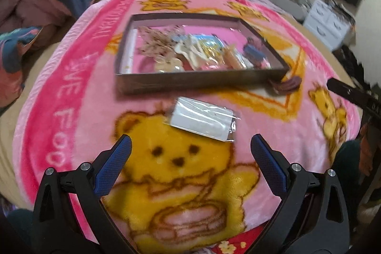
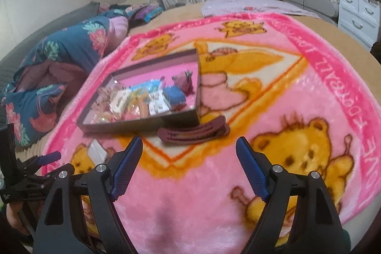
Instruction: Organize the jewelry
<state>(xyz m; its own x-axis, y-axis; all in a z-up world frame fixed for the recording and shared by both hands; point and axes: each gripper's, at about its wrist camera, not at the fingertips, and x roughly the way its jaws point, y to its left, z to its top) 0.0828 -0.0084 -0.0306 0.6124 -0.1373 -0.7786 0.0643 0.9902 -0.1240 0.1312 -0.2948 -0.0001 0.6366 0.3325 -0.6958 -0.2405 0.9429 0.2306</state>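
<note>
pink bear blanket (image 1: 78, 77) carries the jewelry box (image 1: 200, 81); left hand-held gripper (image 1: 190, 146) and right hand-held gripper (image 2: 189, 149) both hover spread, grasping nothing.

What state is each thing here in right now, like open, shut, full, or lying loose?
Left gripper: open, holding nothing.
Right gripper: open, holding nothing.
Box: lidless, partly filled with jumbled small items.
Hair claw clip: lying loose on the blanket, against the box's near corner.
White packet: in clear wrap, lying flat outside the box.
Blanket: spread flat under everything.
</note>
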